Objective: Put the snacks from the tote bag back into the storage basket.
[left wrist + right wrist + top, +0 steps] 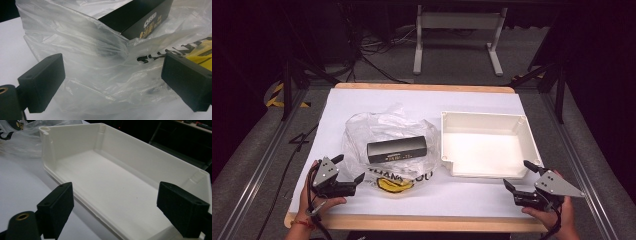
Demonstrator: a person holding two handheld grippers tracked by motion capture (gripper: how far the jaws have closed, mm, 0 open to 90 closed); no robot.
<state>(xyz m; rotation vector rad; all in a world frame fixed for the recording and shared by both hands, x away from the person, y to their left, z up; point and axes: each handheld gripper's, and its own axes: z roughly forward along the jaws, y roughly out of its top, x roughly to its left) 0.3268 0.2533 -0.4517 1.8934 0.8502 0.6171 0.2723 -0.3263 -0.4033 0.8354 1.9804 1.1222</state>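
At the top centre we see a white metal frame stand (pixel 457 35) on grey carpet floor (pixel 532 50), black cables (pixel 372 55) at upper left, and yellow-black hazard tape (pixel 276 95) at the left edge.

The clear plastic bag (pixel 387 131) carries black capitals reading "THANK YOU" above a yellow patch, along its edge just in front of the black box (pixel 397 148). The box's long side bears small gold lettering, too blurred to read.
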